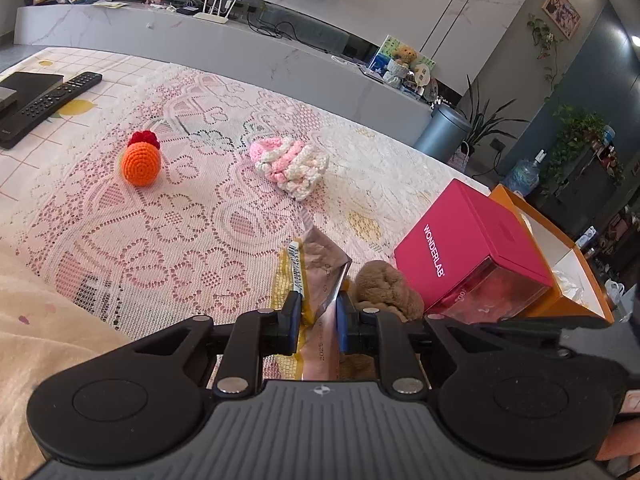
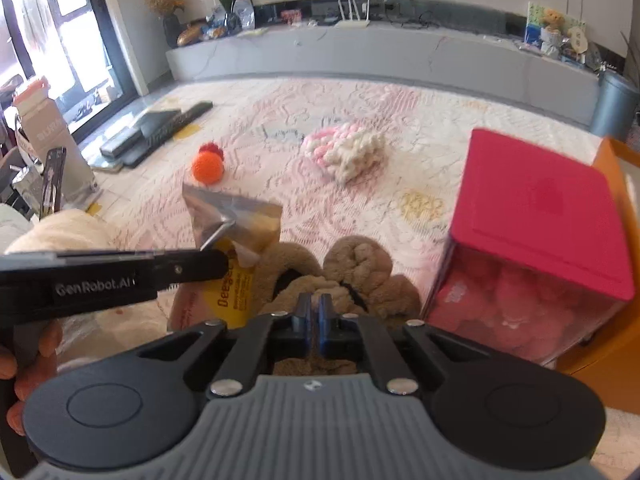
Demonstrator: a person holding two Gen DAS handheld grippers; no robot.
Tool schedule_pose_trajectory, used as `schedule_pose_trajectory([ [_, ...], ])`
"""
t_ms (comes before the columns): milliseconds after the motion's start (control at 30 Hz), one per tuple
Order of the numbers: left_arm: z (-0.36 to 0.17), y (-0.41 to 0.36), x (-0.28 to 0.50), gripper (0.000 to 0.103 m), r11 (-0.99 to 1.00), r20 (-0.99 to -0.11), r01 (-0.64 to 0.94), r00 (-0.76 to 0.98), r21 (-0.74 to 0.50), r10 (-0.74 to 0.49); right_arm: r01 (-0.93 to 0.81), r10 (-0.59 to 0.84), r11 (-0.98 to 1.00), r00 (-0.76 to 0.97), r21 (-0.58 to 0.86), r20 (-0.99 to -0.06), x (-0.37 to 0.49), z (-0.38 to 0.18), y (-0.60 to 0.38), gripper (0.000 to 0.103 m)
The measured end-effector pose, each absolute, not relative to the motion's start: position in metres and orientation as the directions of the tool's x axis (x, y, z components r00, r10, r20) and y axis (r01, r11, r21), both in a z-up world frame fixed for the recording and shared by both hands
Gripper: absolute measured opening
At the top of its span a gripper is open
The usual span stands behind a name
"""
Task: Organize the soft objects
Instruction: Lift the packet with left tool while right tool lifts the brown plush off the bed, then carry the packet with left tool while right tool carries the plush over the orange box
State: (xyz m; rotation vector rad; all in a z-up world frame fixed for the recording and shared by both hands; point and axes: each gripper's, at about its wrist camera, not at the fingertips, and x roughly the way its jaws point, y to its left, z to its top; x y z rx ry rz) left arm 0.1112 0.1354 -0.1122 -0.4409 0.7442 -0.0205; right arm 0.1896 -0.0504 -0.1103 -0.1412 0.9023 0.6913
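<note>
So right at the left gripper [image 1: 318, 312], the pads are pinched on a foil snack pouch [image 1: 316, 268], yellow and silver, with the crumpled open top sticking up past the tips. That thing looks light and crinkly. It's probably slippery too, so I'd guess a grip low on the flat seam is safer than up on the folded foil.

The right gripper [image 2: 315, 312] has its pads pressed together. There's only a thin sliver between them, and I can't see anything in it. It's hovering right over the brown plush toy [image 2: 352, 272], which sits just beyond the tips and touches the pouch on their left side. The plush looks squashy and light, with lumpy, rounded folds. I'd grab one of those fat bulges, since a flat face would just compress and slide away.

Just right of the fingers is the pink box [image 2: 536, 216]. It has a clear front, and something pink and fluffy is inside, but it's too blurry to say what. An orange tray [image 1: 560, 280] is right behind it.

Further out on the lace tablecloth [image 1: 180, 240] there's the pink and white knit piece [image 1: 290, 164], straight ahead. It's floppy and chunky, so an easy pinch anywhere. The little orange crochet ball [image 1: 141, 166] is off to the left, well apart from it. It's round, so it could roll if nudged.
</note>
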Motion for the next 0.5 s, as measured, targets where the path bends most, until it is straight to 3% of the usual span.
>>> schedule_pose_trajectory([
  [367, -0.118, 0.142, 0.114, 0.020, 0.890, -0.650, -0.148, 0.735, -0.432, -0.193, -0.634, 0.449, 0.761, 0.364, 0.136, -0.816, 0.191, -0.142, -0.034, 0.000],
  [500, -0.114, 0.142, 0.110, 0.019, 0.892, -0.641, -0.152, 0.747, -0.425, -0.178, -0.622, 0.483, 0.766, 0.389, 0.164, -0.784, 0.188, -0.128, -0.046, 0.001],
])
